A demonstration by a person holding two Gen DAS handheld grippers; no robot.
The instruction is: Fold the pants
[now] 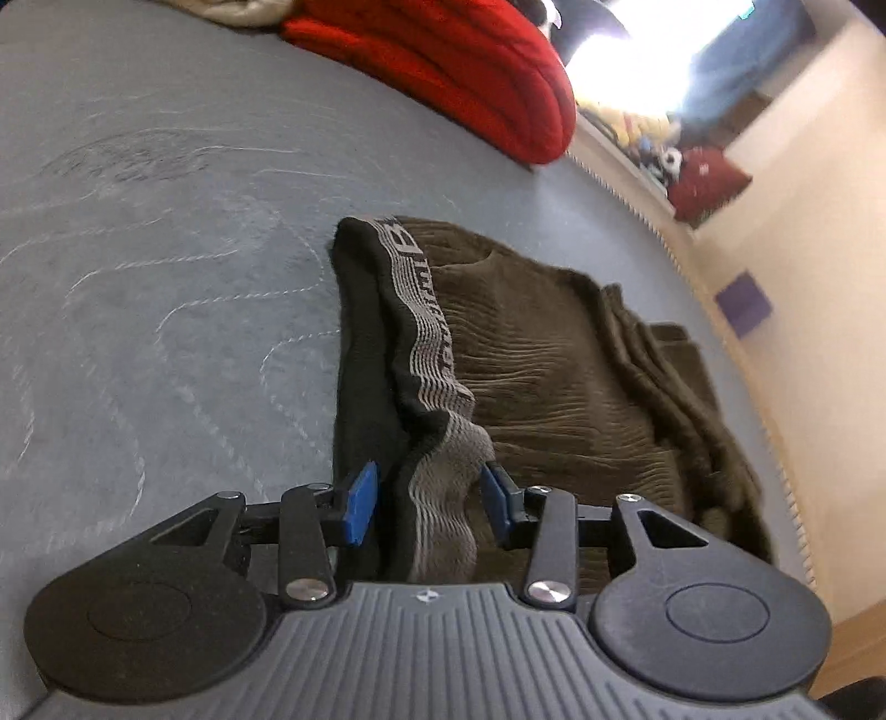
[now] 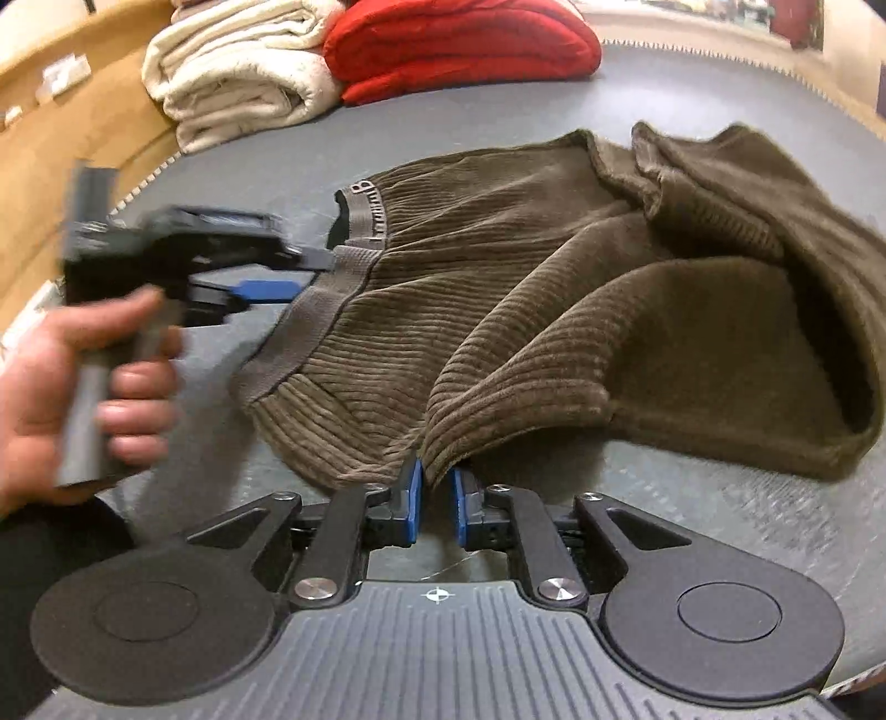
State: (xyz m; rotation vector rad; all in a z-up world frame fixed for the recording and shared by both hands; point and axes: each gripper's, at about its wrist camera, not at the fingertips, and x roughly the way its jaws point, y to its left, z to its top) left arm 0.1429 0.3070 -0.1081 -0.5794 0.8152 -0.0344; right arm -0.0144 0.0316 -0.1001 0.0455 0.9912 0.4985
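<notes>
The brown corduroy pants (image 2: 498, 288) lie bunched on the grey surface (image 1: 166, 277), nearer its fringed edge than its middle. They are only partly gathered. The body is laid roughly flat, but the leg end, on the side away from the waistband, is rumpled and doubled over itself, with one opening gaping. The grey waistband (image 1: 426, 354) is turned out and stands up in a ridge, so no clean fold shows. Judging from this, the folding is at an early to middle stage: the cloth still needs smoothing, and at least one tidy fold remains.

The left claw (image 1: 429, 501) has the waistband running between its blue pads (image 1: 360, 501), which stand apart on either side of it. Whether they pinch the cloth cannot be told. The right claw (image 2: 437, 501) sits at the near hem of the pants, its pads close together with a narrow gap, and a lip of corduroy hangs just over them. A grip there cannot be confirmed either.

Beyond the pants, well apart from them, rest a folded red blanket (image 2: 459, 44) and a cream blanket (image 2: 238, 72).
</notes>
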